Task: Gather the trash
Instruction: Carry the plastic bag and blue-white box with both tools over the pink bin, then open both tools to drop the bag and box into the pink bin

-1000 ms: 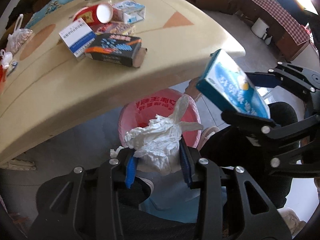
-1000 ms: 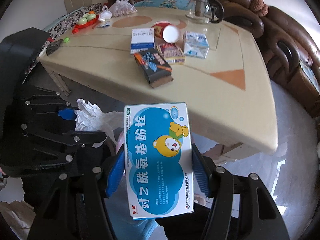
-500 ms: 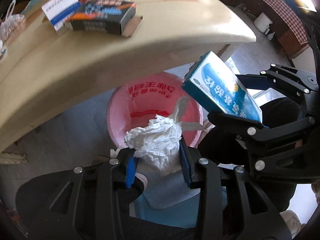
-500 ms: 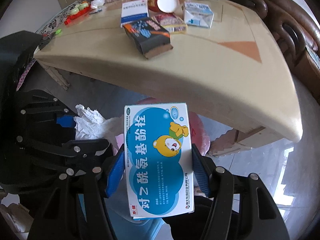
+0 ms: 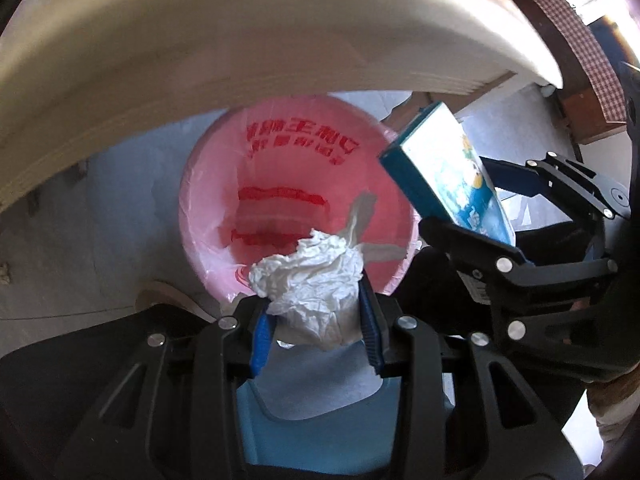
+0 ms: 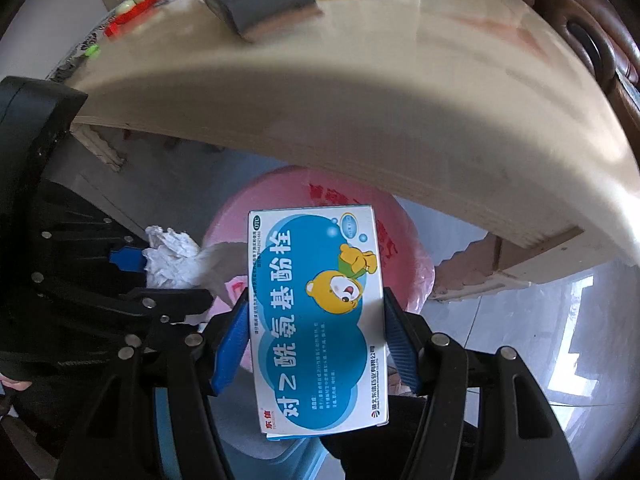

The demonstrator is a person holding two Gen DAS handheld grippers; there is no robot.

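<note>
My left gripper [image 5: 314, 330] is shut on a crumpled white tissue [image 5: 310, 276], held just above the near rim of a pink-lined trash bin [image 5: 280, 168]. To its right, my right gripper [image 6: 316, 344] is shut on a blue-and-white medicine box [image 6: 318, 320] with a cartoon bear, and that box [image 5: 448, 172] hangs over the bin's right rim. In the right wrist view the bin [image 6: 404, 248] sits behind the box, and the tissue [image 6: 172, 256] shows at the left in the left gripper [image 6: 132, 264]. Both grippers point steeply down, below the table's edge.
The cream table edge [image 5: 240, 52] overhangs the bin closely. On the tabletop [image 6: 400, 40] lie a dark box [image 6: 264, 4], other cartons and small red and green items [image 6: 128, 16]. A brown sofa [image 6: 600, 20] stands at the right. Grey tile floor [image 5: 92, 248] surrounds the bin.
Both grippers have sunk from above the tabletop to below its edge, close over the pink bin. The tissue and the medicine box stay gripped.
</note>
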